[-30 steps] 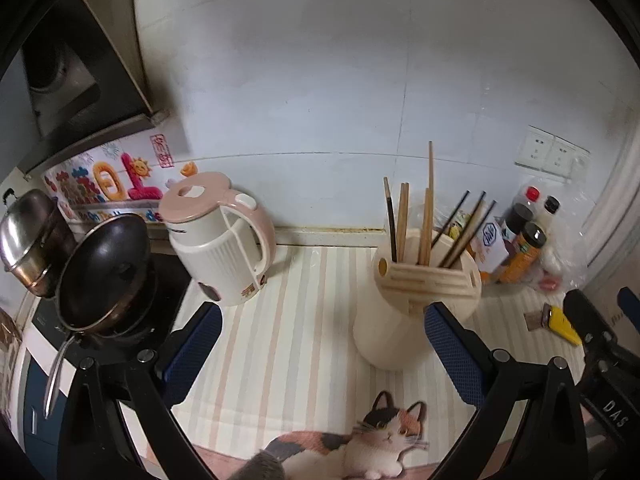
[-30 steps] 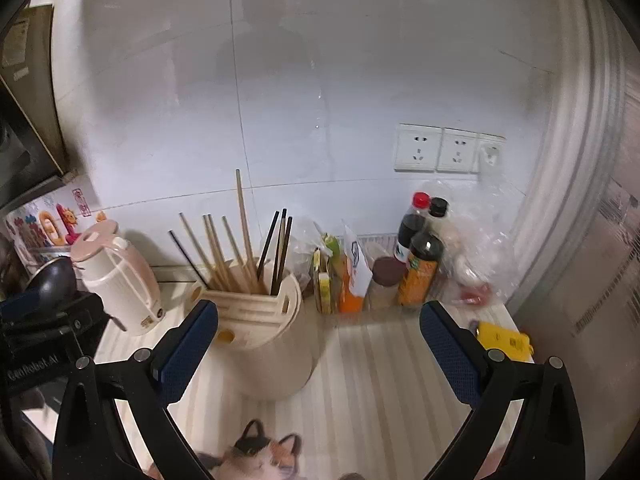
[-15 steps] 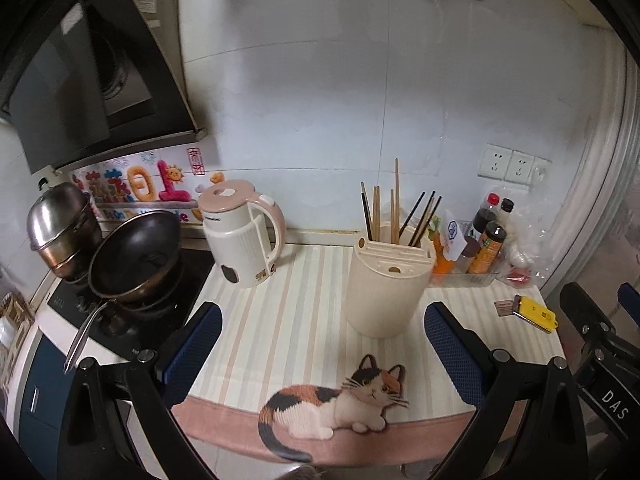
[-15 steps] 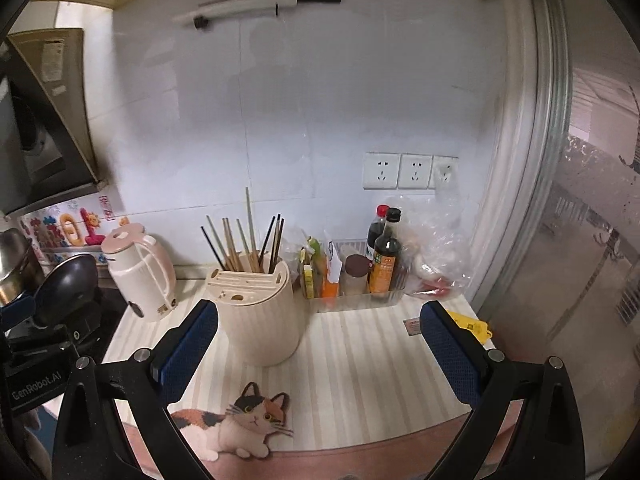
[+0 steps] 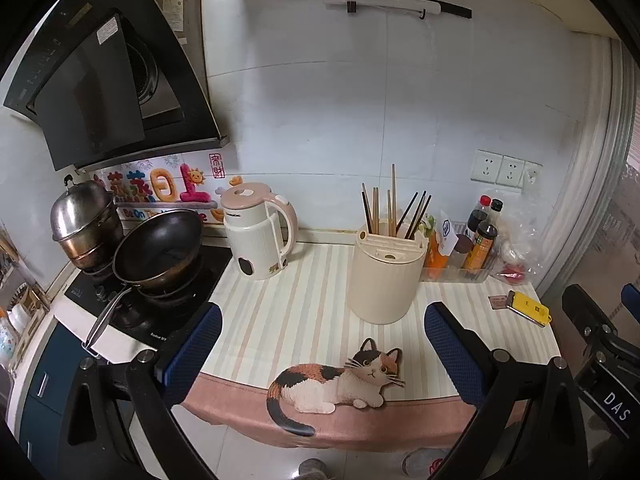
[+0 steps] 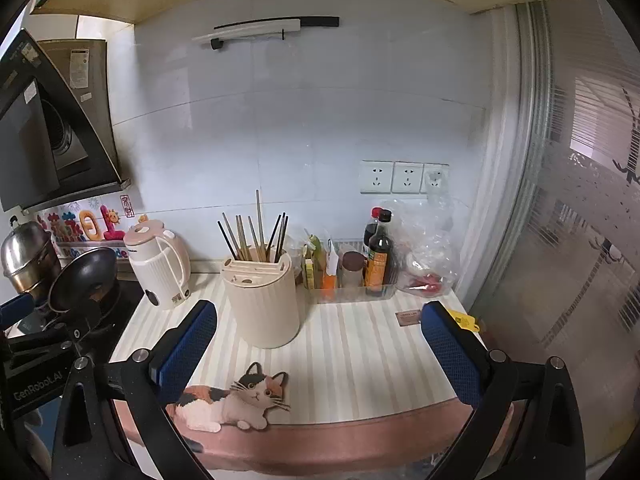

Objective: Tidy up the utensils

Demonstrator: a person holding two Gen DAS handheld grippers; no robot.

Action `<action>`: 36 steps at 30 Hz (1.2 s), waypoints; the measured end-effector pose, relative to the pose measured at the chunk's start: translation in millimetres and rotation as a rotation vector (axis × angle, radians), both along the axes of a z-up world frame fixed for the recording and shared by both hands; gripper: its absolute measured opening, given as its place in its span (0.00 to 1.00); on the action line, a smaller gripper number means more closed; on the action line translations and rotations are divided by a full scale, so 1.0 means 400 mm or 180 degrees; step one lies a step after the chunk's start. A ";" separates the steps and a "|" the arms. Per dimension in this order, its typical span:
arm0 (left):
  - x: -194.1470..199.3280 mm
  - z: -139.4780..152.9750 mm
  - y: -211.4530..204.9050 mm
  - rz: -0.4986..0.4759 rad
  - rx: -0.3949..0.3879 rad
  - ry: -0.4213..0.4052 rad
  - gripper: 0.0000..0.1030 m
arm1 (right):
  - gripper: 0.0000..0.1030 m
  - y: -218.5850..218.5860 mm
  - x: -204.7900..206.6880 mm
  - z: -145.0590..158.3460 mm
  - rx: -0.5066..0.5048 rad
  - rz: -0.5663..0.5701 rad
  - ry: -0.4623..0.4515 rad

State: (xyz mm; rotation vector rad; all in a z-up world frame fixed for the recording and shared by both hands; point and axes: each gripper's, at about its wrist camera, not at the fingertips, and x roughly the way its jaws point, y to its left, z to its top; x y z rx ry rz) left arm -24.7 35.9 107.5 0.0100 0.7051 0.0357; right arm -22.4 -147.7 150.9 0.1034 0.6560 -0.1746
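Cream-coloured utensil holder [image 5: 384,272] stands upright mid-tabletop [image 5: 304,300], chopsticks [image 5: 394,212] bunched in its rear compartment, with the kettle [image 5: 260,232] to its left. Over the last second both views have pulled back and up from the holder, so it now lies well beyond the fingers. Left gripper [image 5: 320,352] and right gripper [image 6: 320,348] are spread wide, holding nothing. This retreat suggests the sorting is finished, or paused.

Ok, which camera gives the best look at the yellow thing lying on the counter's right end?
The left wrist view: the yellow item lies fully exposed beside a small brown card. In the right wrist view, the right gripper finger covers most of it, leaving only a yellow corner showing.
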 end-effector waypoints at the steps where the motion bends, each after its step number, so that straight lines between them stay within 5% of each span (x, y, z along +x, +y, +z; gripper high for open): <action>1: -0.004 0.000 -0.001 -0.0007 0.0002 0.0010 1.00 | 1.00 -0.002 -0.003 0.001 0.0002 0.0002 0.0003; 36: -0.070 0.001 -0.005 -0.0001 -0.0009 0.0042 1.00 | 1.00 -0.013 -0.043 -0.002 -0.0005 0.0114 0.0055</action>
